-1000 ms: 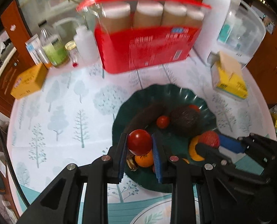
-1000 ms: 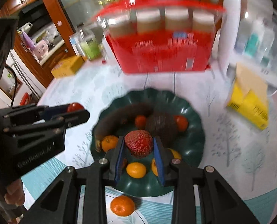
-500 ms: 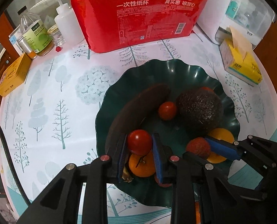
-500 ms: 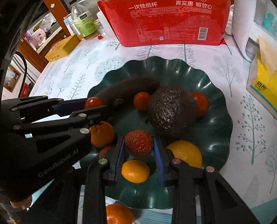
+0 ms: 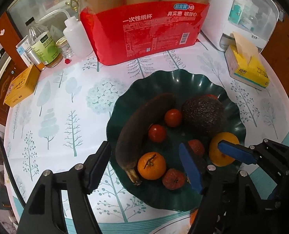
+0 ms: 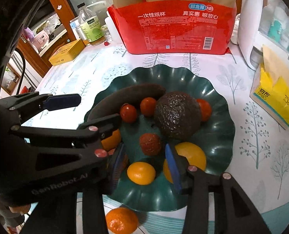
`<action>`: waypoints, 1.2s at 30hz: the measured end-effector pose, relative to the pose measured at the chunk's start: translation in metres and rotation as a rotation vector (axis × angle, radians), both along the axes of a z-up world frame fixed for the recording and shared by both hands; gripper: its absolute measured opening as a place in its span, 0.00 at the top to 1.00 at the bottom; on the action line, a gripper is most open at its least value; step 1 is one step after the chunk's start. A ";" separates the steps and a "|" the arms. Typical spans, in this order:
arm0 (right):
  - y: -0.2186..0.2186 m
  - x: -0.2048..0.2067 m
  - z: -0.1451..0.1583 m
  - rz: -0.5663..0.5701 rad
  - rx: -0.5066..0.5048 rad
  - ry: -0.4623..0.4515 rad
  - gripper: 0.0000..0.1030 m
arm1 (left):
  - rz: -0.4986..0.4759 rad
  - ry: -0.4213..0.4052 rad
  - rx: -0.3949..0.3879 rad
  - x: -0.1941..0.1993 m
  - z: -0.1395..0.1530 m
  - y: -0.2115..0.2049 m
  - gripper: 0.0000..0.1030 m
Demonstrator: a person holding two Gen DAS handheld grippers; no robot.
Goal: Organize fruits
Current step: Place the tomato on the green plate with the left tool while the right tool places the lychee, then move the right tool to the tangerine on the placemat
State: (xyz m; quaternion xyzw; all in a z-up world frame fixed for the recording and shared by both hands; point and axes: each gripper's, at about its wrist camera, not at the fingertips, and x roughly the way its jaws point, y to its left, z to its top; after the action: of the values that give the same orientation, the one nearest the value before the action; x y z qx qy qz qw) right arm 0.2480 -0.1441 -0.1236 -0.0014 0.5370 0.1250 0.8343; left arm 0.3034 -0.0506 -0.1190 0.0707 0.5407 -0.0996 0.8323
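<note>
Resting loose in the dark green scalloped plate [image 6: 220, 136], the bumpy red lychee [image 6: 150, 144] sits between my right gripper [image 6: 144, 167] pads, whose jaws have just been opening; nudging it could roll it away. My left gripper [image 5: 144, 167] has spread wide, its cherry tomato [image 5: 157, 133] dropped beside the blackened banana [image 5: 142, 124].

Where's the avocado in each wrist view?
Left wrist: avocado sits right of centre, at the green plate's far right side, beside the banana.
Right wrist: avocado sits near centre, just beyond the lychee.
Shared landmark: red cup pack behind the plate.
</note>
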 end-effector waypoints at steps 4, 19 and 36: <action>-0.002 -0.005 0.005 -0.007 0.000 -0.006 0.57 | 0.010 -0.006 -0.003 -0.006 0.007 0.004 0.29; -0.006 -0.036 0.046 -0.035 0.014 -0.070 0.57 | 0.030 -0.081 -0.022 -0.048 0.061 0.026 0.21; -0.001 -0.104 0.079 -0.064 0.053 -0.123 0.52 | -0.014 -0.155 -0.059 -0.131 0.102 0.042 0.15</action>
State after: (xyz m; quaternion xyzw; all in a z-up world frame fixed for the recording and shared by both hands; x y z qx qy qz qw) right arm 0.1443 -0.1453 -0.0447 0.0300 0.4812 0.1121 0.8689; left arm 0.1729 -0.0086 -0.0167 0.0577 0.4710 -0.1156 0.8726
